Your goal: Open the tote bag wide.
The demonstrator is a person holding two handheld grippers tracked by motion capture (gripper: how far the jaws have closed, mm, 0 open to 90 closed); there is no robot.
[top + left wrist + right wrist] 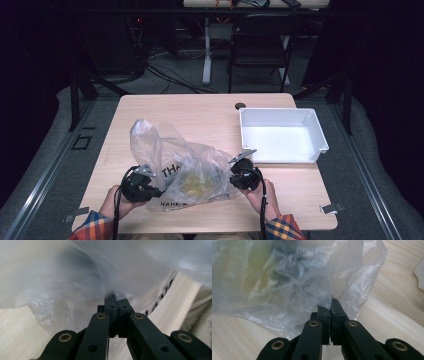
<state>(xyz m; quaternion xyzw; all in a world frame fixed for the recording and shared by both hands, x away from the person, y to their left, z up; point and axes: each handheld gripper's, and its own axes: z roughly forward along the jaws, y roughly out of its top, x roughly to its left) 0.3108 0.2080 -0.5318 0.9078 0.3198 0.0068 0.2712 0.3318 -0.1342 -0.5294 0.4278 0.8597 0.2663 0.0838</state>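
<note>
High view
Bag: clear plastic bag [187, 167] with black lettering, lying on the near half of the wooden surface [210, 112], something yellowish inside.
Left gripper [156, 190]: at the bag's left edge, jaws together on the film.
Right gripper [231, 180]: at the bag's right edge, touching the film.
Bin: white bin [320, 135] at the far right of the surface, just beyond the right gripper.
Background: black folding chair [260, 45] on the floor beyond the surface.

Left gripper view
Left gripper [117, 297]: jaws pressed together, pinching a fold of the plastic bag [75, 277].
Bag: blurred, rising above the jaws; black lettering to the right.

Right gripper view
Right gripper [329, 303]: jaws together, clamped on crumpled film at the plastic bag's [312, 282] near edge.
Bag: resting on the surface [387, 315], yellowish blur at upper left.
</note>
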